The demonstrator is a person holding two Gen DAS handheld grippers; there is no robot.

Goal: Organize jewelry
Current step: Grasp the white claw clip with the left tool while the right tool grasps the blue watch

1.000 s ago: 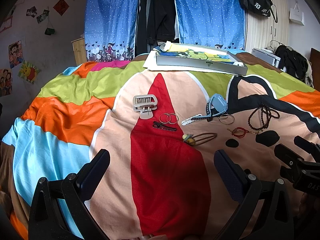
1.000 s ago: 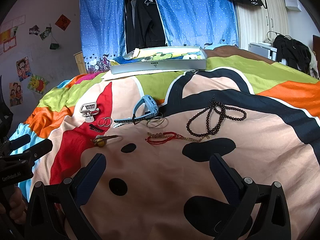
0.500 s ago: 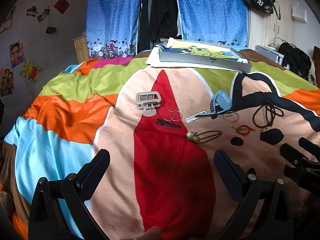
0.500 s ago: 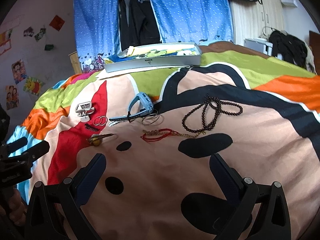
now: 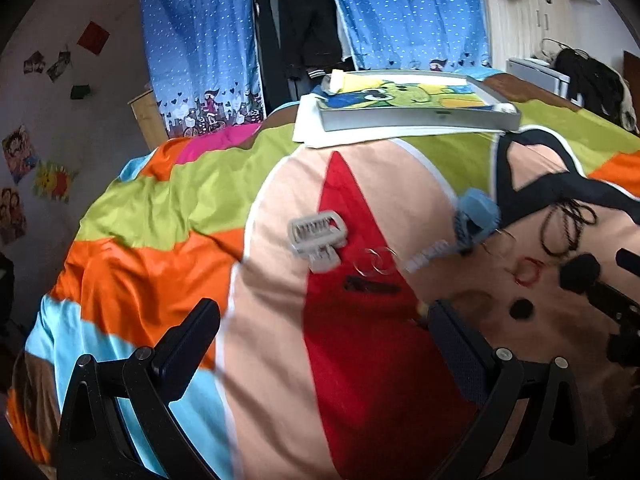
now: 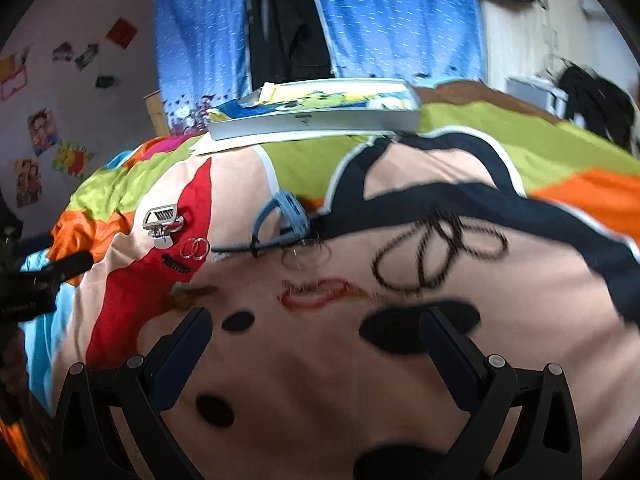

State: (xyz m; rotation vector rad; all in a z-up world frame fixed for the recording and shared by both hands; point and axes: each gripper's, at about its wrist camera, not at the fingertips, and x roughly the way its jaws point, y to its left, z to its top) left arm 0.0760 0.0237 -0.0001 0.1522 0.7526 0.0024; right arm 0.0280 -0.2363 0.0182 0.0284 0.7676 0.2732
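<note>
Both grippers are hovering low over the bedspread w/ nothing in them: left gripper is sitting w/ jaws spread wide, empty, and right gripper is doing the same, jaws wide apart, nothing between the pads. Judging by the layout, sorting isn't started yet; every piece is still lying loose on the cover in a rough row. From left to right in the right wrist view: grey hair claw, pair of hoop rings just beside it, dark hair clip right below those, a small yellowish-brown piece near the left jaw tip (too blurred to name), blue watch w/ its strap trailing left, thin wire bangles touching the watch, red string bracelet w/ what looks like a fine chain running off to its right, and dark bead necklace looped out furthest right. The flat box w/ cartoon print is sitting at the far edge of the bed, well apart from the jewelry; can't tell if it's the intended destination. So approx. nothing done, all pieces left to pick up. Frames are motion-blurred, so fine detail is unreliable. Red bracelet is lying closest ahead of the right jaws, claw and clip ahead of the left, prob. the first candidates.
</note>
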